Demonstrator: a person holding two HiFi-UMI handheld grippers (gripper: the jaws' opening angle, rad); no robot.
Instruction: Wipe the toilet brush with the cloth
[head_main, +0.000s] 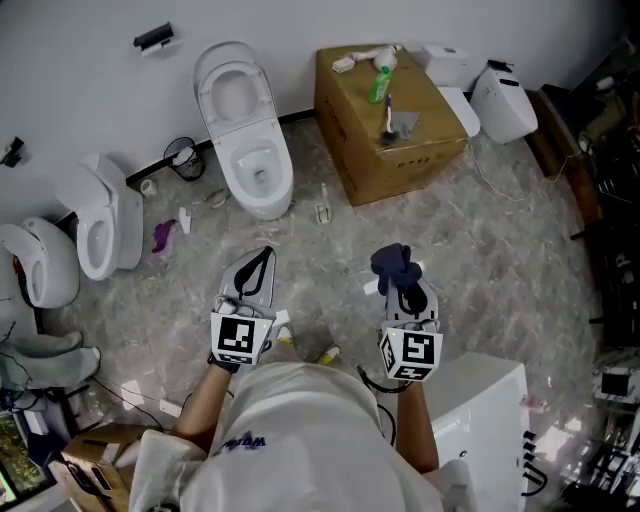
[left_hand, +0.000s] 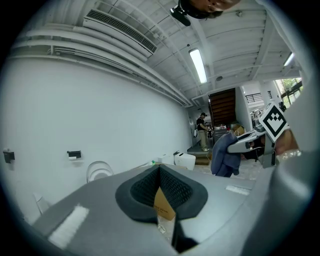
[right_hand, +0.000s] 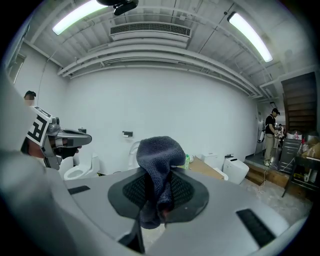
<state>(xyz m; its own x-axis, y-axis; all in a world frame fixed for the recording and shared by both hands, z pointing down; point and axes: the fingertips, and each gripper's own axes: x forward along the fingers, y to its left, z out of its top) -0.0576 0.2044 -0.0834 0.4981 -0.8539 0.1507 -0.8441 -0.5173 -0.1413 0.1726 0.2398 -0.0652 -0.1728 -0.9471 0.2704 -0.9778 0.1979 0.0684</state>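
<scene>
While mid-floor (head_main: 490, 270), cloth (head_main: 392, 262) in right tongs (head_main: 407, 290)

White toilets (head_main: 270, 195) and a cardboard box (head_main: 400, 165) stand on grey marbled floor (head_main: 500, 260).

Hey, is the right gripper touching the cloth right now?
Touching. In the right gripper view, the right gripper is shut on the dark cloth, pinched between its fingers.

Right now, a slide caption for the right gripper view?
Right claw shut on a dark cloth; toilet beyond.
</scene>
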